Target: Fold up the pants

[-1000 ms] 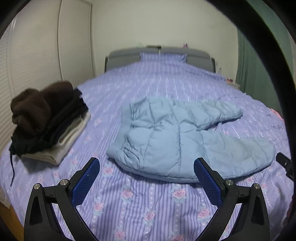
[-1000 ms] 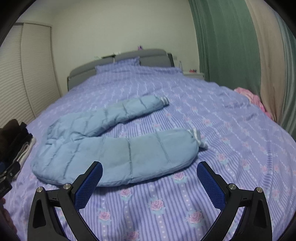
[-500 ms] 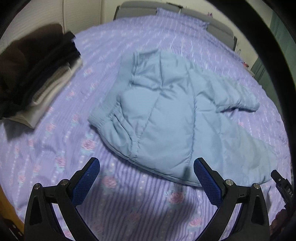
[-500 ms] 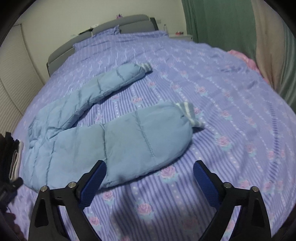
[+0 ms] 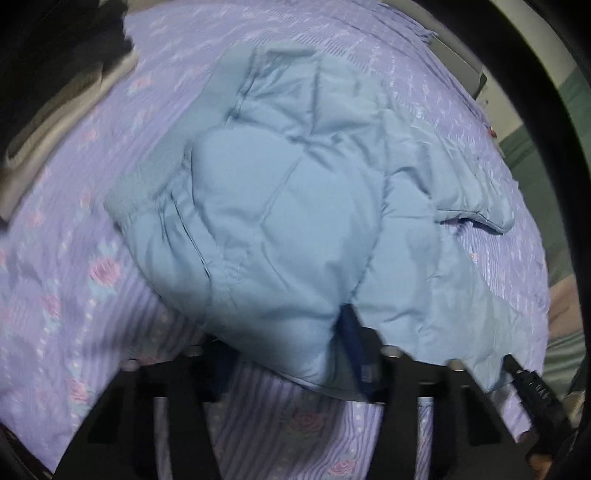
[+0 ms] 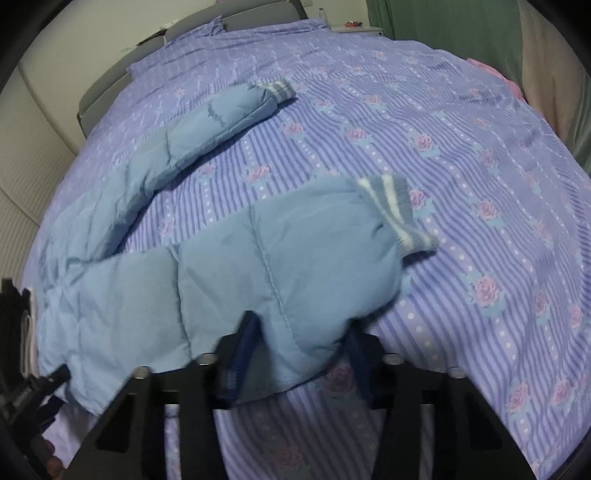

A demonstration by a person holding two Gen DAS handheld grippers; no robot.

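The bed (image 6: pixel 461 155) fills both views, covered in a purple striped sheet printed with pink roses, with a grey headboard (image 6: pixel 258 16) at the far end. Spread across the sheet are the pale blue quilted pants (image 5: pixel 280 221), puffy and padded, lying with the waist toward my left side and the two legs running off to my right. The near leg (image 6: pixel 295 266) lies straight across in front of me, ending in a ribbed cuff (image 6: pixel 397 210) with white stripes; the far leg (image 6: pixel 207 129) angles away toward the headboard and is well apart from the near one at the cuffs. My left gripper (image 5: pixel 288 354) has clenched on the near edge of the pants close to the waist, with the padded fabric bunched between its blue pads (image 5: pixel 356 350). My right gripper (image 6: pixel 299 350) is grasping the near edge of the near leg, the cloth bulging up between its fingers. A stack of folded dark and pale clothes (image 5: pixel 62 85) sits on the sheet beyond the waist, blurred
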